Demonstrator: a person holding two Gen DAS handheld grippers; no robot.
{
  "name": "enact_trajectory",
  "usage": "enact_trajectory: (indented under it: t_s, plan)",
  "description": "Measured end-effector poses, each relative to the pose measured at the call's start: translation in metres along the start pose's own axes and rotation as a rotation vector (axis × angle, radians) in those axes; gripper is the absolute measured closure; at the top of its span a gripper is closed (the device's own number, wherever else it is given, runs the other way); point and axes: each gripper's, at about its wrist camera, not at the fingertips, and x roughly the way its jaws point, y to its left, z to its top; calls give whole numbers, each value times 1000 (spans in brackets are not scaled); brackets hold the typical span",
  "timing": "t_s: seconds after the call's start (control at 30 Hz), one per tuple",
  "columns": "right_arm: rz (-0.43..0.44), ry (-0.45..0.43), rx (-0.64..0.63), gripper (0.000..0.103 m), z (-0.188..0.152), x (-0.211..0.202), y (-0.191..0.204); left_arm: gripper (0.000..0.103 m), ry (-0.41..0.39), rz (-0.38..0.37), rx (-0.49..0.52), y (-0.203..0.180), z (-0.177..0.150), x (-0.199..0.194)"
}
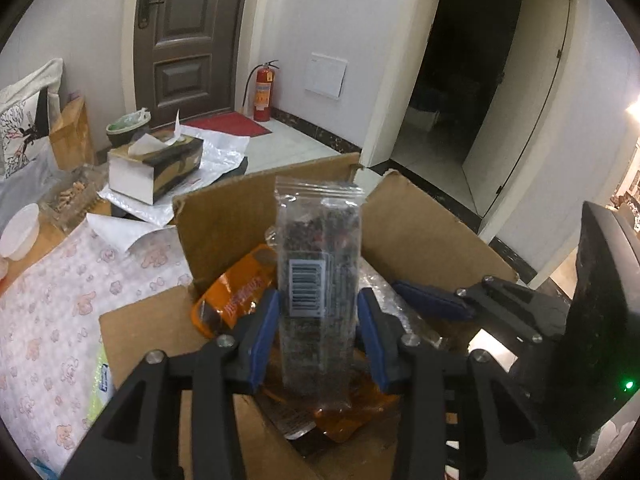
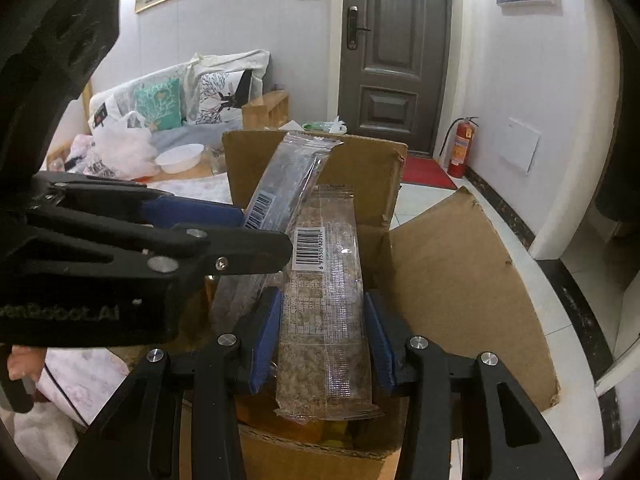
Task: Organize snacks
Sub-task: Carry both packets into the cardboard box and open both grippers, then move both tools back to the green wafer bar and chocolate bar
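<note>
My left gripper is shut on a dark snack bar in clear wrap with a barcode, held upright over an open cardboard box. Orange snack packets lie inside the box. In the right wrist view my right gripper is shut on a brown snack bar with a barcode, above the same box. The left gripper reaches in from the left there with its dark bar tilted beside the brown one. The right gripper shows at the right of the left wrist view.
A tissue box, a white bowl and a floral cloth lie left of the box. A sofa with cushions and a white bag stand behind. A fire extinguisher stands by the door. The box flaps stand open.
</note>
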Motion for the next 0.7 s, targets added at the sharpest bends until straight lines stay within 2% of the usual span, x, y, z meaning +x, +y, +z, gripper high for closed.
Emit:
enact_trajectory:
  t_s: [0.2,0.27,0.5,0.7]
  plan:
    - [-4,-8,3,63,0,-10,2,61,7,-5,-5,4,-2,-6]
    - [-7,-17,5,55,1,-15,2,49,1,-12,-14,6,-3,-12]
    - [-24,-38,-2,53,3,-32,8,48,-34,-2,-22,12,-9,-38]
    - [34,-53,-38,53,9,-46,38,45,-90,46,-53,36,-23,-83]
